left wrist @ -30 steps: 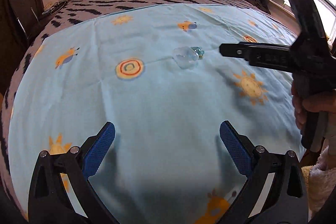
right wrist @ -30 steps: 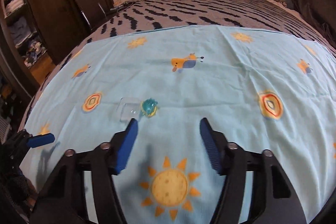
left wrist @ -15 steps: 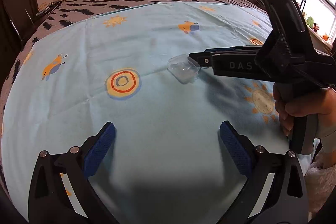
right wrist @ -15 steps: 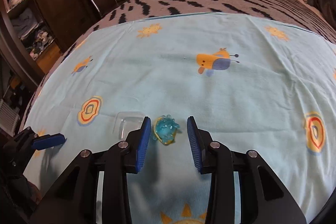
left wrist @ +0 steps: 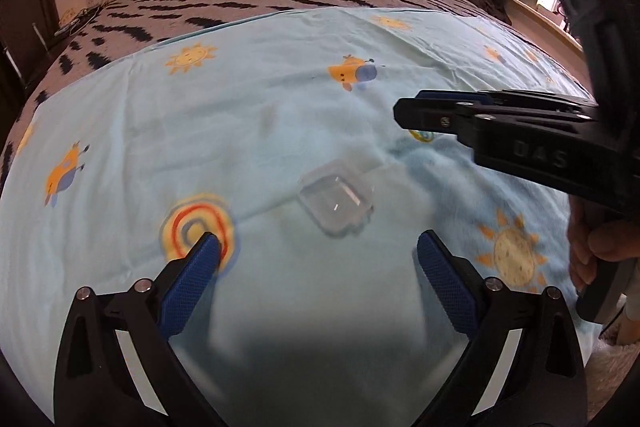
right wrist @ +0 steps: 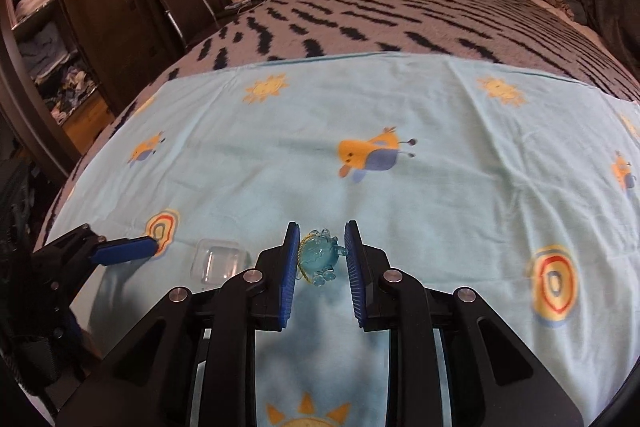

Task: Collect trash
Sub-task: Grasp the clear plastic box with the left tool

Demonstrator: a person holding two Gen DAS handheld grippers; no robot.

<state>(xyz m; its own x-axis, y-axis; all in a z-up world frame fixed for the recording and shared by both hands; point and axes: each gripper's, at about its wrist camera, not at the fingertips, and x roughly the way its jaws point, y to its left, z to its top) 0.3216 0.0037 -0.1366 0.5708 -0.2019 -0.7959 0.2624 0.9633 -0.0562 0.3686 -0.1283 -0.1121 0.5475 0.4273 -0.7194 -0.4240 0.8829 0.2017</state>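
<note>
On the left, the left gripper (left wrist: 318, 255) is held low over the light blue sheet (left wrist: 260, 107), and its blue pads (left wrist: 192, 277) are spread wide apart with nothing between them. Just beyond the tips, the clear plastic case (left wrist: 336, 197) is seen lying flat on the sheet, a little toward the right pad. It is judged to be very light, thin and stiff, with smooth walls that may slip. It should be taken across its two opposite side walls, with gentle pressure, because a hard squeeze could crack it or make it jump out. The soft bedding below will give way, so the pads must be brought down around it and not pushed onto it.

Further to the right, the right gripper (right wrist: 322, 253) is seen with its fingers drawn close together around the small blue-green trinket (right wrist: 320, 257), which carries a yellow cord. The left pad seems to touch it; whether the right pad is already pressing cannot be told. The trinket looks hard, glossy and rounded, with small knobs, so it is expected to be light but slippery. The round body is the best place for the hold, not the thin knobs or the cord. In the right wrist view the case (right wrist: 218, 261) is lying just beside the left finger.
</note>
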